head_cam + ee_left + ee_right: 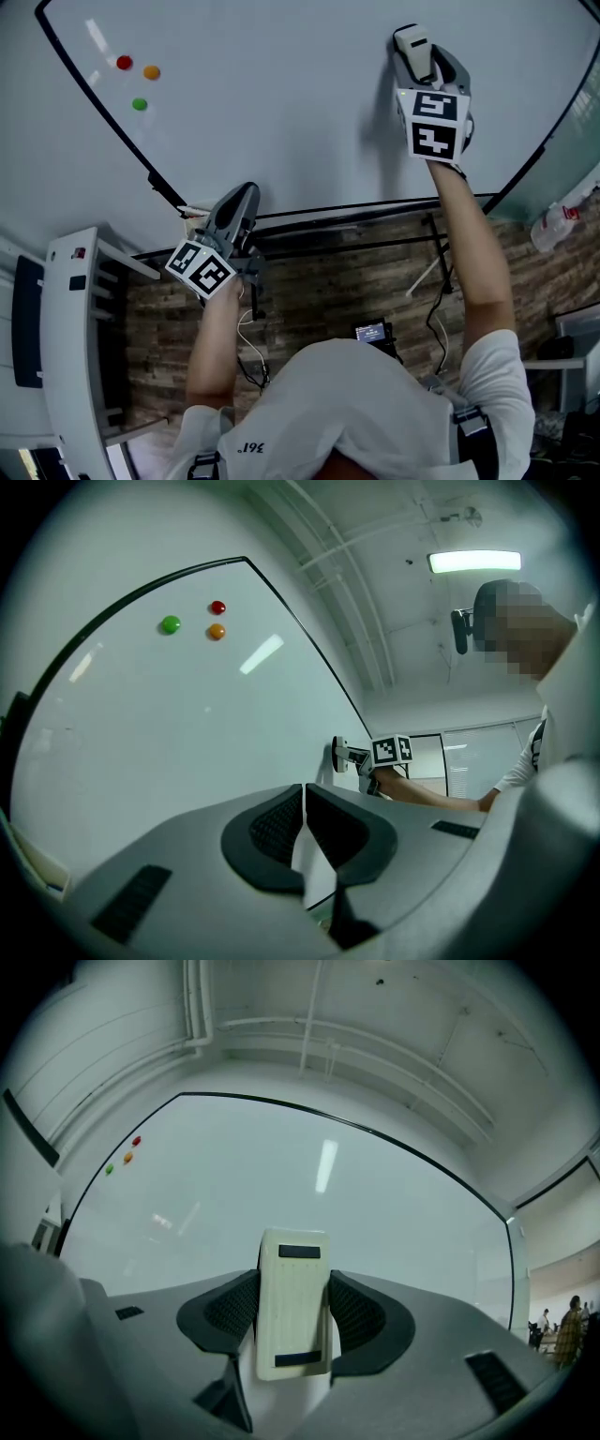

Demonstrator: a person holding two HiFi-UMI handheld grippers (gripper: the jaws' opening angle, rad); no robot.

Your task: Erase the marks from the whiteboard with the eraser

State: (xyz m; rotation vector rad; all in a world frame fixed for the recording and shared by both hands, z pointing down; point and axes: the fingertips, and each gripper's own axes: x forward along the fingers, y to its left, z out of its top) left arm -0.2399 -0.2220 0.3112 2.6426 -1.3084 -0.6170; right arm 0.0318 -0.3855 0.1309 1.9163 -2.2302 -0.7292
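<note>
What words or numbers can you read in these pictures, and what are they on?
On the white shirt: small upside-down print, roughly "36" plus one unclear mark.
On the whiteboard: no writing.
On the eraser: two dark strips, no words.
On the marker cubes: black-and-white squares only.
On the small screen and the bottle label: too small or blurred to read.

The head view is looking steeply down; the left gripper view and right gripper view are facing the whiteboard (281, 94) closely, all sharing its magnets (151, 71) at ten o'clock.
</note>
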